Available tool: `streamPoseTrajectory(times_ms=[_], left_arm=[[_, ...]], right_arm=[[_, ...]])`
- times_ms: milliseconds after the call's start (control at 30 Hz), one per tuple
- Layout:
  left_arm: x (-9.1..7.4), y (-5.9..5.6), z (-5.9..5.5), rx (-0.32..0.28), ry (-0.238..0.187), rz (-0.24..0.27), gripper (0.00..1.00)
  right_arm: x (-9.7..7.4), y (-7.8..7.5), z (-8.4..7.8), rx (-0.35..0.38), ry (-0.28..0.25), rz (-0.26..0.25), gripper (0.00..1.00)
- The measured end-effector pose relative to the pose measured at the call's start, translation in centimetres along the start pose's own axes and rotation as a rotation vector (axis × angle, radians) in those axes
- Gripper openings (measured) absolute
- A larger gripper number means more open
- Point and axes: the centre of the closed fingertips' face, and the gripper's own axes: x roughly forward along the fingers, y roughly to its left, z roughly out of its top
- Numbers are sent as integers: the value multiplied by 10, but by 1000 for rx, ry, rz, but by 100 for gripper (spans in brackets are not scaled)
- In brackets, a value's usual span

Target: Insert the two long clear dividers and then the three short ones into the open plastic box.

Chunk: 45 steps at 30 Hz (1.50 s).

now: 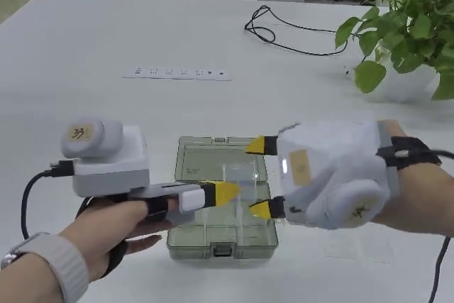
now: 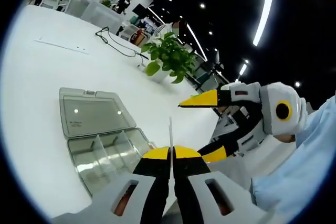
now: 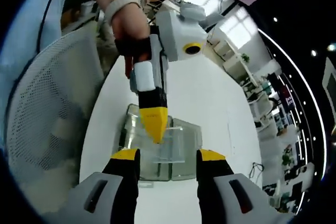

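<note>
Left claw (image 1: pixel 225 193): clenched on one clear divider (image 1: pixel 242 179), pinching its near edge.
Right claw (image 1: pixel 261 177): released, jaws spread wide just beside the divider's far end; can't tell if they touch it.
Divider: stands on edge over the open box (image 1: pixel 188 246), looks not yet seated.
Box: on the table, lid (image 1: pixel 206 157) flat behind it, nothing pinning it.
Risk: a one-edge pinch lets the sheet twist and miss its slots.
Risk: pushing down could slide the box.
</note>
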Motion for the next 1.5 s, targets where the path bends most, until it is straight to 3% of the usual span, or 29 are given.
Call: streamPoseTrajectory(times_ms=[100, 133, 267, 333, 433, 500, 533, 667, 733, 833, 867, 1200, 1500], left_arm=[[-3, -2, -6, 79, 46, -21, 0], [-4, -3, -7, 85, 54, -28, 0], [-6, -7, -12, 191, 89, -65, 0], [-7, -11, -13, 227, 97, -90, 0], [-9, -14, -12, 292, 96, -117, 0], [-9, -15, -13, 301, 101, -127, 0], [-9, -16, -13, 336, 103, -136, 0], [-12, -20, -13, 420, 110, -164, 0], [-12, -20, -13, 465, 119, -173, 0], [-13, -23, -10, 501, 96, -193, 0], [-13, -23, -9, 502, 92, -194, 0], [-17, -19, -1, 510, 48, -212, 0], [-19, -19, -6, 529, 47, -227, 0]], right_arm=[[-9, -8, 8, 109, -59, 71, 42], [-12, -4, 9, 127, -65, 125, 41], [-17, -17, 12, 211, -73, 180, 37], [-19, -14, 17, 243, -84, 241, 35], [-20, -8, 15, 278, -58, 368, 29], [-19, -11, 16, 286, -52, 380, 26], [-18, -13, 18, 282, -51, 389, 25], [-19, 1, 19, 298, -5, 517, 18], [-15, 4, 18, 287, 21, 544, 15], [-9, 8, 17, 264, 50, 574, 13], [-7, 11, 15, 260, 70, 590, 12], [1, 14, 19, 255, 88, 640, 6], [3, 21, 21, 246, 108, 691, 3]])
